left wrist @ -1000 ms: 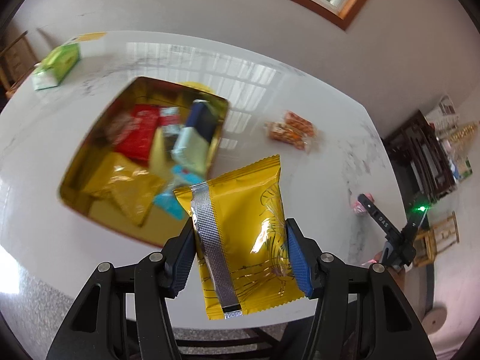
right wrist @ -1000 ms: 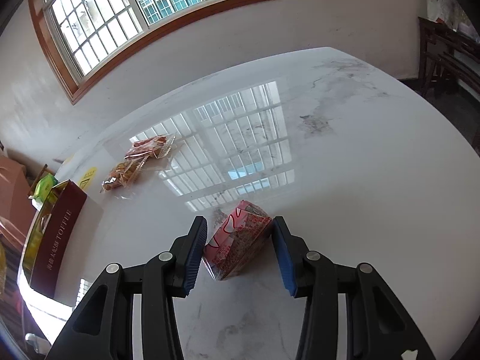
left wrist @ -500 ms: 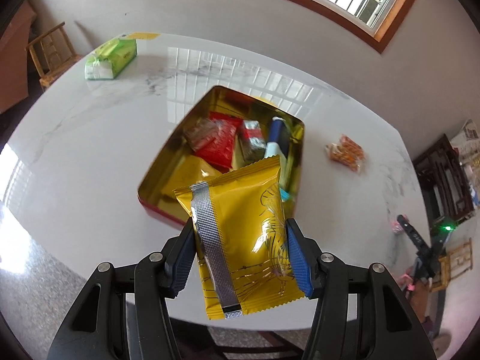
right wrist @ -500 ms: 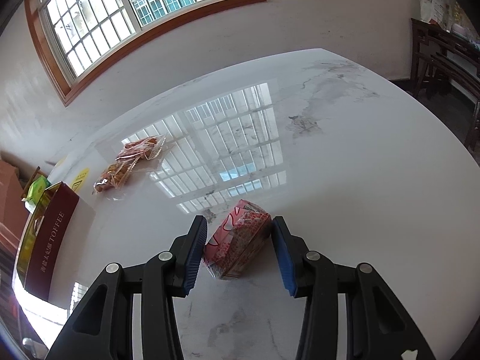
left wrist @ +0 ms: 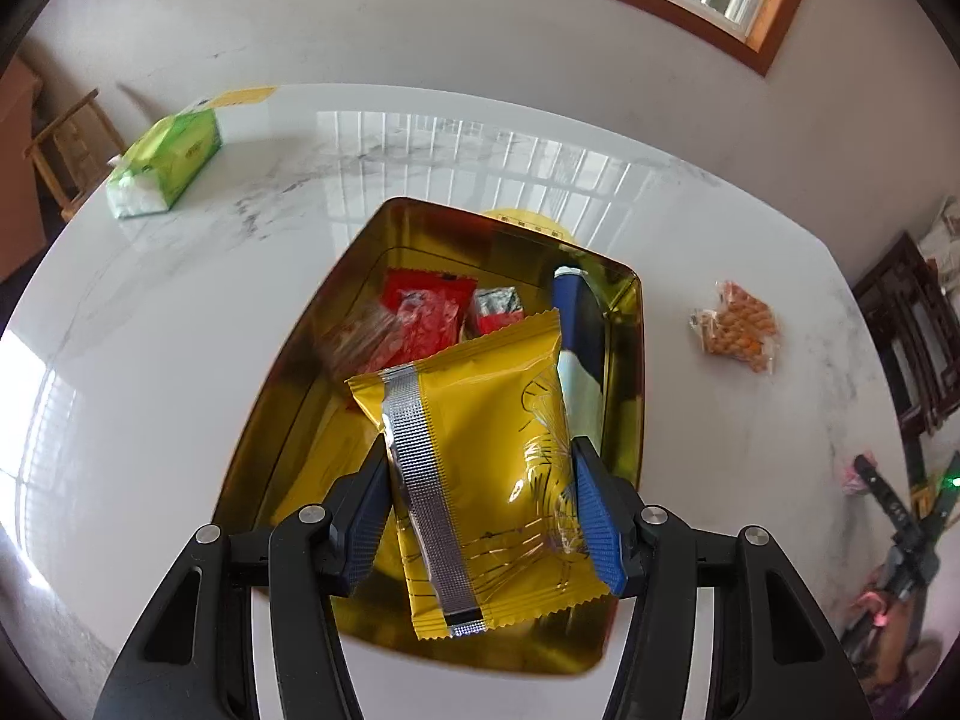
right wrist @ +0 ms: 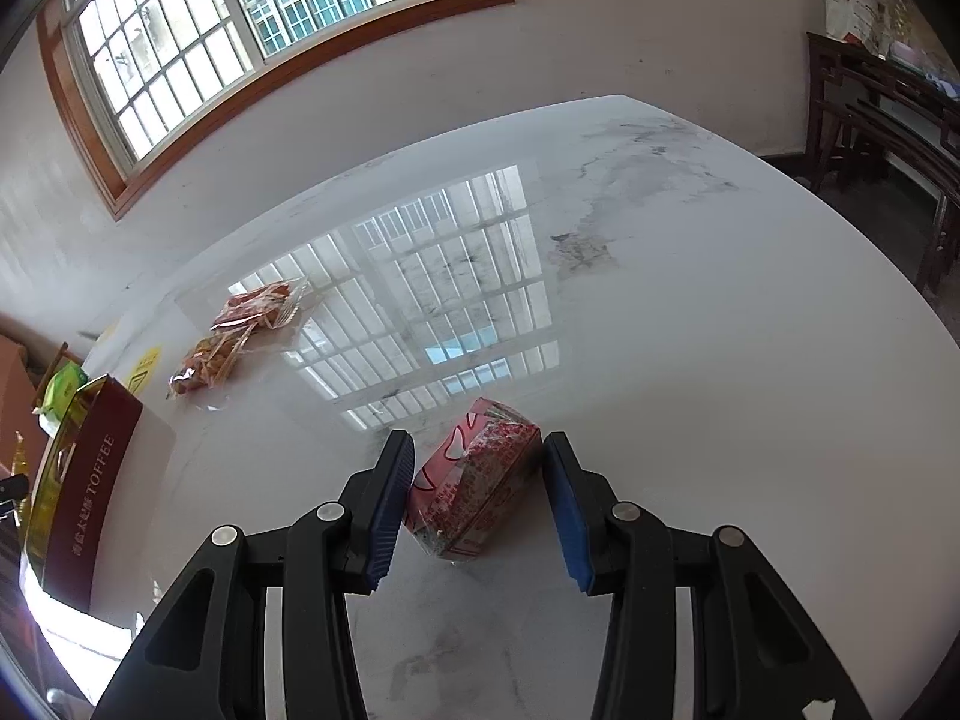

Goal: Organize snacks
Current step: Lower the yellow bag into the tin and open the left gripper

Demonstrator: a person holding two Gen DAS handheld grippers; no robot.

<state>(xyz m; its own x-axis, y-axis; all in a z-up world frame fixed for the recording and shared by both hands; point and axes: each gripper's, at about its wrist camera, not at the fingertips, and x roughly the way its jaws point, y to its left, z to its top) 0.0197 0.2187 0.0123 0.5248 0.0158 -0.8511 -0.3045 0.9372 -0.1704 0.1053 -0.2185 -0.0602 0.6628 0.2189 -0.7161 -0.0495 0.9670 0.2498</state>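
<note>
yellow snack packet clamped in left gripper, now over gold tin, nearer than before; drop looks next | right gripper straddles pink packet on table; grip uncertain

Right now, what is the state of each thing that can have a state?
Left hand-held gripper: shut on yellow packet.
Gold tin: open, snacks inside.
Right hand-held gripper: around pink packet, contact unclear.
Orange snack bag: loose on table.
Tissue pack: lying flat.
</note>
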